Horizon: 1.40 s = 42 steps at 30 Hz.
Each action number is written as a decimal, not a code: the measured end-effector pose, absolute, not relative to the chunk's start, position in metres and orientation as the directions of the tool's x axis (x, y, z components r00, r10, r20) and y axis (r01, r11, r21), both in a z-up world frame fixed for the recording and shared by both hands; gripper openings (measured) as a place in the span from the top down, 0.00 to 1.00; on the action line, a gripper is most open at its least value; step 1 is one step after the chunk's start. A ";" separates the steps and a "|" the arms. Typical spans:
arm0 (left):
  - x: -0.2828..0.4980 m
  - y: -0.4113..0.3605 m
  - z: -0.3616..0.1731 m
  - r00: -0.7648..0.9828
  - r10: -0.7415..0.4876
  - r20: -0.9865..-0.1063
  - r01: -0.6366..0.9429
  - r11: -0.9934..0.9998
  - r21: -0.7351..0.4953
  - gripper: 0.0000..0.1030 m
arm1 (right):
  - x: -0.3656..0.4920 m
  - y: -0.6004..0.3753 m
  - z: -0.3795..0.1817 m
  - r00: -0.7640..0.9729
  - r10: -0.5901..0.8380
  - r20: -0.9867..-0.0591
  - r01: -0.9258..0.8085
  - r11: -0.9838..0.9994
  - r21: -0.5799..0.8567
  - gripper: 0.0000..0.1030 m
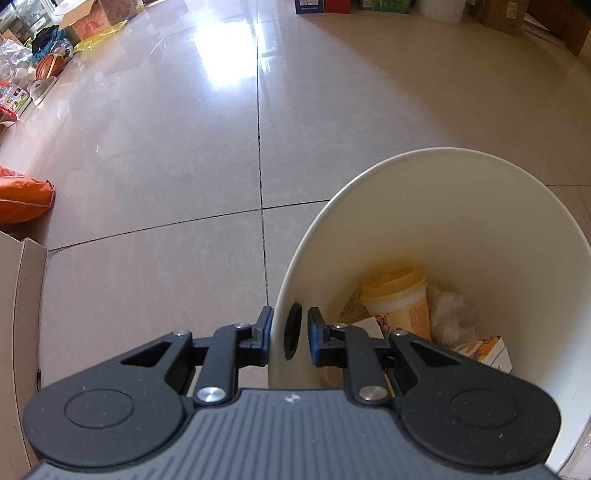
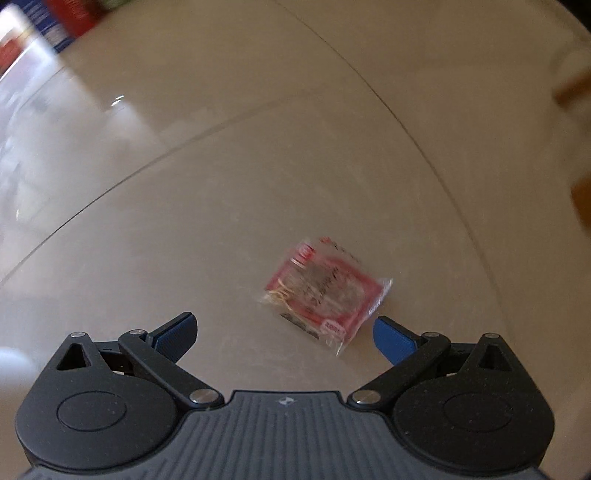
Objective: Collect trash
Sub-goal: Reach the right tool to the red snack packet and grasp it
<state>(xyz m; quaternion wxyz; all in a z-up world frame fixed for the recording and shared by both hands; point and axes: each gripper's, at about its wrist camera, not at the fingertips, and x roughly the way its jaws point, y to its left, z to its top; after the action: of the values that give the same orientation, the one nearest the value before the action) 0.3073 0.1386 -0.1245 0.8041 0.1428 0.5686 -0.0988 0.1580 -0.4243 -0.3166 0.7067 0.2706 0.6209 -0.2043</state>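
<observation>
In the left wrist view my left gripper (image 1: 290, 334) is shut on the near rim of a white trash bin (image 1: 461, 206), one pad outside the wall and one inside. The bin holds a yellow-lidded cup (image 1: 399, 299), crumpled white paper (image 1: 452, 314) and a small printed carton (image 1: 484, 349). In the right wrist view my right gripper (image 2: 283, 334) points down at the tiled floor with its blue pads spread wide and nothing between them. A red and clear plastic wrapper (image 2: 325, 291) lies flat on the floor just beyond the right pad, blurred by motion.
An orange bag (image 1: 22, 199) and a pale cardboard edge (image 1: 22, 317) lie at the left. Along the far left wall are a basketball (image 1: 50, 66), boxes and yellow plastic. More boxes line the far wall (image 1: 325, 5). Glossy floor tiles (image 1: 166, 147) spread between them.
</observation>
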 end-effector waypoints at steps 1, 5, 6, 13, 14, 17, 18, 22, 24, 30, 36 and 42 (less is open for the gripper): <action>0.307 0.138 -0.124 0.334 0.004 -0.942 0.323 0.939 0.119 0.84 | 0.157 -0.427 -0.324 0.143 0.051 -0.988 0.653 0.746 0.133 0.00; 0.307 0.138 -0.124 0.335 0.008 -0.942 0.324 0.938 0.123 0.84 | 0.158 -0.429 -0.347 0.156 0.048 -0.987 0.731 0.666 0.148 0.00; 0.308 0.137 -0.124 0.334 0.007 -0.943 0.323 0.938 0.122 0.84 | 0.159 -0.430 -0.352 0.159 0.048 -0.986 0.747 0.647 0.152 0.00; 0.308 0.138 -0.123 0.332 0.005 -0.943 0.317 0.941 0.116 0.84 | 0.173 -0.427 -0.378 0.118 0.031 -0.992 0.798 0.591 0.114 0.00; 0.308 0.138 -0.123 0.332 0.003 -0.943 0.315 0.942 0.114 0.84 | 0.175 -0.425 -0.382 0.114 0.026 -0.993 0.799 0.592 0.108 0.00; 0.309 0.139 -0.122 0.332 -0.001 -0.943 0.315 0.943 0.110 0.84 | 0.177 -0.422 -0.389 0.127 0.030 -0.991 0.809 0.575 0.121 0.00; 0.309 0.139 -0.122 0.332 0.001 -0.943 0.316 0.942 0.112 0.84 | 0.178 -0.424 -0.391 0.132 0.032 -0.991 0.814 0.567 0.126 0.00; 0.309 0.137 -0.123 0.333 0.007 -0.943 0.320 0.940 0.120 0.84 | 0.179 -0.423 -0.397 0.142 0.011 -0.990 0.824 0.554 0.124 0.00; 0.310 0.137 -0.123 0.333 0.005 -0.943 0.319 0.940 0.118 0.84 | 0.179 -0.423 -0.395 0.136 0.010 -0.991 0.827 0.550 0.119 0.00; 0.309 0.137 -0.125 0.335 0.006 -0.942 0.319 0.940 0.120 0.84 | 0.171 -0.433 -0.384 0.158 0.007 -0.987 0.818 0.559 0.135 0.00; 0.309 0.137 -0.125 0.335 0.009 -0.942 0.319 0.940 0.122 0.84 | 0.163 -0.456 -0.384 0.187 0.040 -0.982 0.839 0.513 0.181 0.00; 0.309 0.136 -0.126 0.337 0.009 -0.941 0.321 0.939 0.124 0.84 | 0.176 -0.451 -0.385 0.136 -0.051 -0.989 0.823 0.561 0.085 0.00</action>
<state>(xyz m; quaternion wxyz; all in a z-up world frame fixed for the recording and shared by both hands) 0.3088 0.1361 -0.1257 0.8046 0.1451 0.5676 -0.0969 0.1762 -0.4511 -0.3847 0.6737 0.3379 0.5717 -0.3243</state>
